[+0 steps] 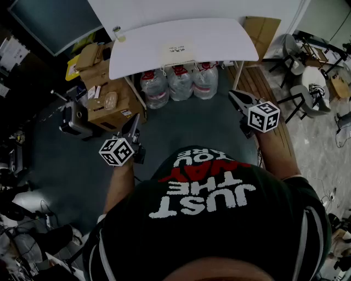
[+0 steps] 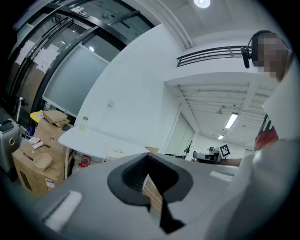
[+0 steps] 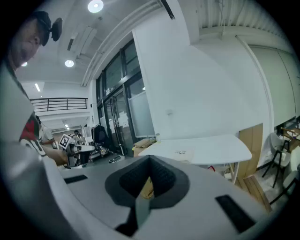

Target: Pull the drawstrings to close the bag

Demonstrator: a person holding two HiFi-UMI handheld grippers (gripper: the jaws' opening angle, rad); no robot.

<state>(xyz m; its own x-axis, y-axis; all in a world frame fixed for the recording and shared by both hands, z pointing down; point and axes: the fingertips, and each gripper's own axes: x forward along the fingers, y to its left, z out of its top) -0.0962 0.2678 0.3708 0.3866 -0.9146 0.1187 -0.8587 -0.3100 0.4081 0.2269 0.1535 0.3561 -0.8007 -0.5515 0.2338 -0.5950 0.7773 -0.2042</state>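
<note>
Flat, perhaps cloth bag (image 1: 178, 52); rounded table (image 1: 230, 41)

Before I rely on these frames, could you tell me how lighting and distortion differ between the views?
Head view: dim, the white table brightest, edges bowed. Left gripper view: heavy fisheye with a black rim, a ceiling lamp glaring, the left gripper looming large. Right gripper view: same fisheye, a ceiling light glaring above the right gripper.

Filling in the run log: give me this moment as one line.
stage: before grasp | left gripper: jaws shut, empty, in air | right gripper: jaws shut, empty, in air | bag: flat on table, untouched
</note>
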